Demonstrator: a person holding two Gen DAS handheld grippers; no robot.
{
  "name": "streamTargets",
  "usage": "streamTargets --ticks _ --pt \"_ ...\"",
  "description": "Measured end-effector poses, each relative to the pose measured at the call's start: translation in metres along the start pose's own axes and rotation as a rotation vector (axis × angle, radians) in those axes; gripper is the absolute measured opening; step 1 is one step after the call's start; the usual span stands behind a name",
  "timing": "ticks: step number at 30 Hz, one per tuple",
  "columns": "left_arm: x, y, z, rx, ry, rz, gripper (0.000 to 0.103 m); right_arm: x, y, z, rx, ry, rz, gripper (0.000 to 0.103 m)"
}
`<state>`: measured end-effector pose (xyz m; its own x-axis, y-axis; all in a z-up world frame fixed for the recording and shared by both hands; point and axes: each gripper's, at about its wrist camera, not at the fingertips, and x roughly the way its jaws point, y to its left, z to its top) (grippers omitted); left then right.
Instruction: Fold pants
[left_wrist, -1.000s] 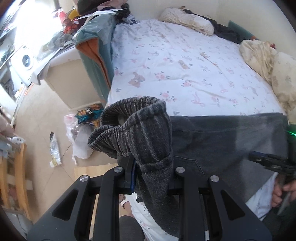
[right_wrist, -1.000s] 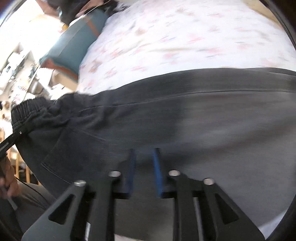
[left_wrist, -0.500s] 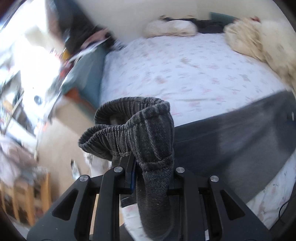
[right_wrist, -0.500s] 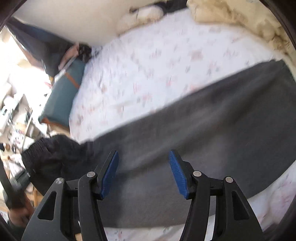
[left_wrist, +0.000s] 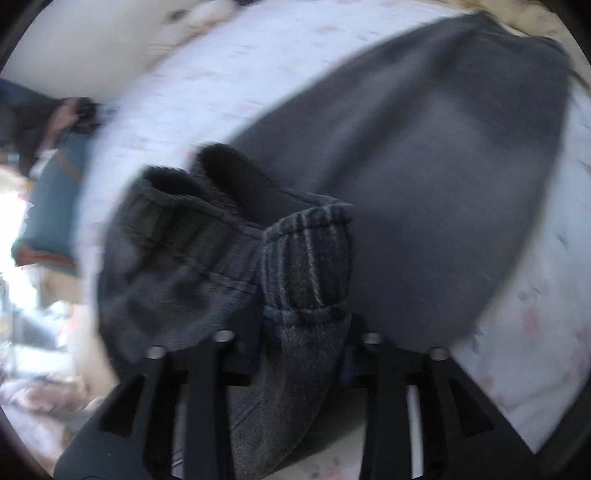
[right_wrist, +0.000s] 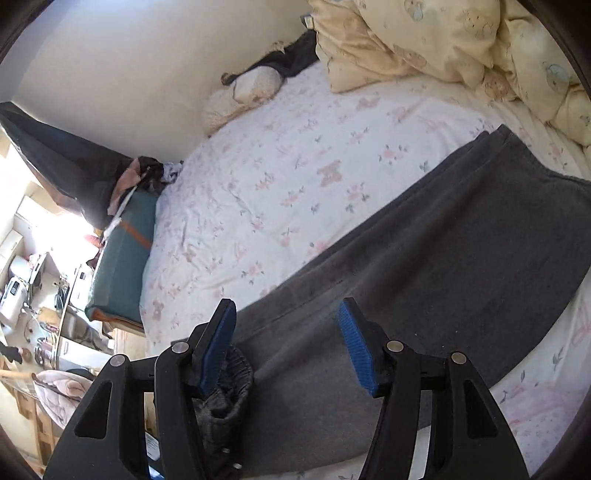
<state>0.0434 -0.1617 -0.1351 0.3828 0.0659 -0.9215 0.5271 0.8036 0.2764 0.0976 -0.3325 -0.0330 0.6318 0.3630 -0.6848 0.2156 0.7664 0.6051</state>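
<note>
A: What has changed since a second ago?

B: The right gripper (right_wrist: 286, 341) was nearly closed low over the dark cloth; now its blue pads (right_wrist: 356, 347) stand wide apart and hold nothing. The left gripper (left_wrist: 301, 332) has swung round, so its view, now blurred, looks along the pants (left_wrist: 424, 177) instead of across the bed.

A: And the left one's grasp?

B: Clamped on the ribbed waistband (left_wrist: 308, 266), which bunches up between its fingers and hangs down over them.

A: Where do the pants lie?

B: The grey pants (right_wrist: 443, 266) stretch flat across the floral bedsheet (right_wrist: 295, 177), near its front edge, the leg end reaching towards the cream quilt (right_wrist: 443, 40). The waistband end (right_wrist: 229, 391) shows crumpled just beside the right gripper's left pad.

A: Anything else there?

B: A pale pillow (right_wrist: 243, 94) lies by the wall, and a teal cushion (right_wrist: 122, 254) leans at the bed's side.
</note>
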Motion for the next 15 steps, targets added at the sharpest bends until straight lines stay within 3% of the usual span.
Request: streamTargets --ticks 2,5,7,9,11,15 --pt "-0.004 0.003 -0.004 0.011 0.002 -0.102 0.063 0.006 0.003 -0.001 -0.008 0.012 0.013 0.061" --pt "-0.037 0.024 -0.009 -0.054 -0.054 -0.242 0.067 0.015 0.013 -0.003 -0.053 0.025 -0.002 0.061" --pt "-0.066 0.051 -0.017 -0.130 -0.119 -0.288 0.067 0.024 0.019 -0.007 -0.073 0.054 0.011 0.061" --pt "-0.091 0.085 -0.030 -0.212 -0.192 -0.274 0.067 0.036 0.024 -0.014 -0.073 0.107 0.049 0.062" --pt "-0.101 0.125 -0.043 -0.294 -0.237 -0.210 0.074 0.049 0.031 -0.023 -0.081 0.166 0.078 0.064" --pt "-0.099 0.200 -0.067 -0.448 -0.233 -0.143 0.075 0.080 0.051 -0.050 -0.151 0.285 0.100 0.064"
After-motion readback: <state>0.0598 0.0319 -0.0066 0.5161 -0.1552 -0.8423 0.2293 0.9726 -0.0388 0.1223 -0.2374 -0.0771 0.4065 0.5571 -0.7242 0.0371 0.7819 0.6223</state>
